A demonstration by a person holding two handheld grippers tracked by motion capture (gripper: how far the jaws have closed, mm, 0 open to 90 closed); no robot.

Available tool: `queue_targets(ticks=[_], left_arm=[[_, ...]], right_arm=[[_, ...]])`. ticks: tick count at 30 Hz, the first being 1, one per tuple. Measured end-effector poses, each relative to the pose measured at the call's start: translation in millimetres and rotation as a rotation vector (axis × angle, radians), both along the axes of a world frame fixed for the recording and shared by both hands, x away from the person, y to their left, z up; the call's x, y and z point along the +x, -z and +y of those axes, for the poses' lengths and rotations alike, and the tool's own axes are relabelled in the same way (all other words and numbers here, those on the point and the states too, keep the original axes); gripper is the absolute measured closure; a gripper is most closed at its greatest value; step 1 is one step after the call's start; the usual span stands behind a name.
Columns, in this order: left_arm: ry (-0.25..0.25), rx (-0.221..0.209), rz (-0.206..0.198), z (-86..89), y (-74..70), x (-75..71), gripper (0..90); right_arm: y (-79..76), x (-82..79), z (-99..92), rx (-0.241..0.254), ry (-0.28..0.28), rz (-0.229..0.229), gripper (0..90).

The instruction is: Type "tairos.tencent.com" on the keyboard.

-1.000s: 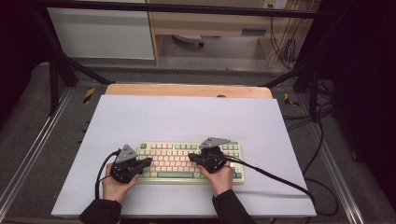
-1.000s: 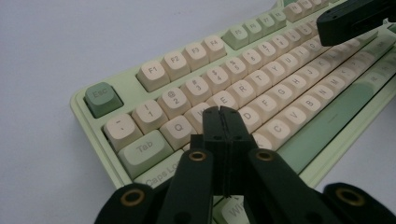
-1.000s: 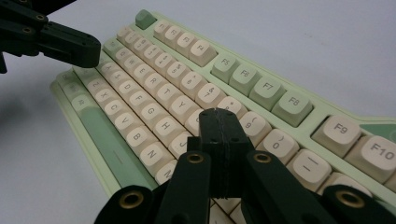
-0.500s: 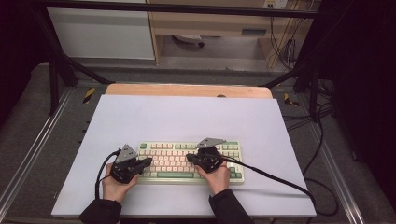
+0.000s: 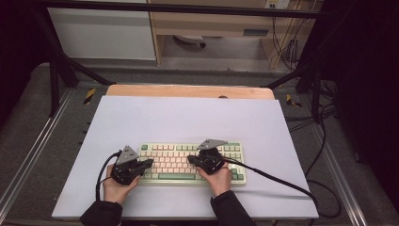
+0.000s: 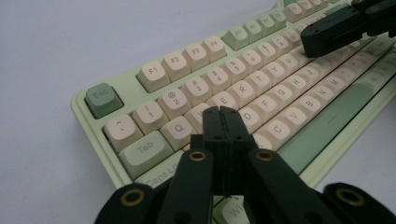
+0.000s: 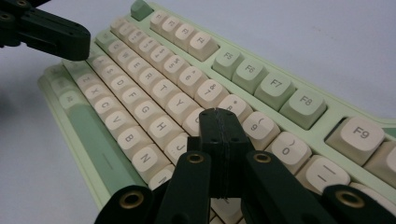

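A pale green keyboard [image 5: 192, 162] with cream keys is lying on the white desk [image 5: 188, 117], near the front edge and roughly midway between the left and right edges. There are no containers on the desk.

The left tool [image 5: 149, 163] is hovering over the keyboard's left end with its jaws pressed together, gripping nothing. The right tool [image 5: 190, 159] is hovering over the middle-right keys, its jaws likewise pressed together and gripping nothing. A hand [image 5: 117, 187] is holding the left tool and a hand [image 5: 217, 178] is holding the right one, both coming in from the front edge, each trailing a black cable.

The left gripper view is showing what the high view cannot: legends on the keys, with the closed left tool [image 6: 222, 112] sitting just above the letter rows beside Q and Tab, and the green Esc key [image 6: 102, 99] at the keyboard's corner. The right tool [image 6: 308, 42] is appearing farther off over the upper letter rows. The right gripper view is showing the closed right tool [image 7: 217, 114] above the keys near J and 9, the green function keys [image 7: 275, 91] beyond, and the left tool [image 7: 81, 44] over the far end.

Compared with the earlier frames, both hands are staying where they were, and the keyboard is lying unmoved.
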State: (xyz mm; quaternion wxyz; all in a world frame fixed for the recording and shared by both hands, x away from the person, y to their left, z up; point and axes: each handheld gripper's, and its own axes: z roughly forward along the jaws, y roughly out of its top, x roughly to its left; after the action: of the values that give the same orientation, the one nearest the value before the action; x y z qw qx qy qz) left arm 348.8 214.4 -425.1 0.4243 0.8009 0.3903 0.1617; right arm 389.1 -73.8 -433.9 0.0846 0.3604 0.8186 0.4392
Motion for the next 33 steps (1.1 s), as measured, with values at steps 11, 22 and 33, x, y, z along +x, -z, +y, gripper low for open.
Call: queue_targets(ticks=[11,22,33], left_arm=[[0.000,-0.003,-0.003,0.4,-1.7,-1.1,90.0],[0.003,-0.010,-0.005,-3.1,-4.5,-1.8,90.0],[0.003,-0.008,-0.011,-15.0,-12.4,3.7,90.0]], right_arm=[[-19.3,-6.5,-13.7,-0.028,-0.025,-0.026,90.0],[-24.0,-13.6,-40.4,-0.024,-0.018,-0.014,90.0],[-21.9,-20.9,-60.4,-0.037,-0.024,-0.007,90.0]])
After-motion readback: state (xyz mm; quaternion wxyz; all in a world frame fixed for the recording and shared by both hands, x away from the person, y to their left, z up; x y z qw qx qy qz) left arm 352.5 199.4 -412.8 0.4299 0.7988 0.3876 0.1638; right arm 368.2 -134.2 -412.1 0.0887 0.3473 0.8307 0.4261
